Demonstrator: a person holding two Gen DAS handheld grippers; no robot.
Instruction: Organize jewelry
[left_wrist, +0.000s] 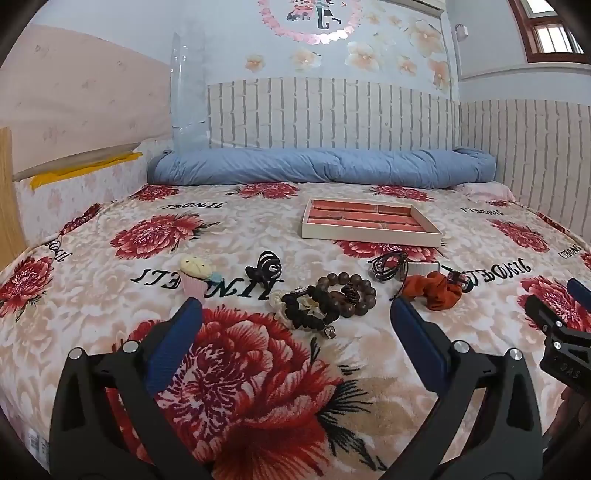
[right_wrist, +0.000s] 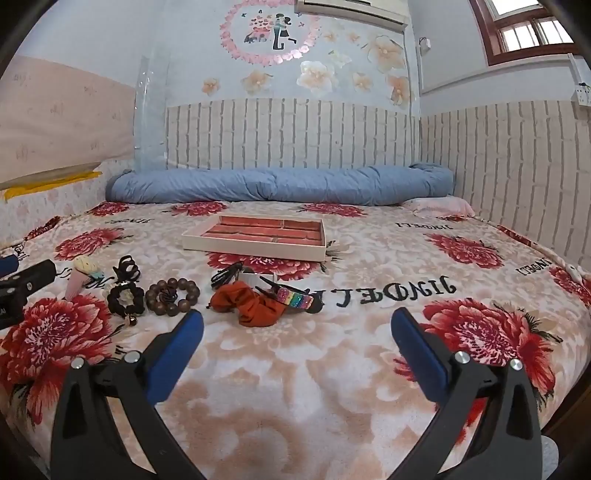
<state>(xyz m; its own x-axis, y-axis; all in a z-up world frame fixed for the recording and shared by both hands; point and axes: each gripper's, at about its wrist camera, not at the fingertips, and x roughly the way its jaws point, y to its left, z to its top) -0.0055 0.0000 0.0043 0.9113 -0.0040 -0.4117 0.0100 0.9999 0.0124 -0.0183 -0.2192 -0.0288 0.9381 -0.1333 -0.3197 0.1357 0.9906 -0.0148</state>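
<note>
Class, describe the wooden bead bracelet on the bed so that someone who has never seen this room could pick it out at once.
Start at the compartment tray on the floral blanket; a row of accessories lies nearer the camera. In it, the wooden bead bracelet sits between the black beaded bracelet and the orange scrunchie. It alone is a ring of large, round brown beads.

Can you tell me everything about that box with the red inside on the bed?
The box is a flat, shallow rectangular tray with cream outer walls and a red lining split into several long compartments. It has no lid on and looks empty. It lies flat on the flowered blanket, behind the row of jewelry, and neither gripper touches it.
</note>
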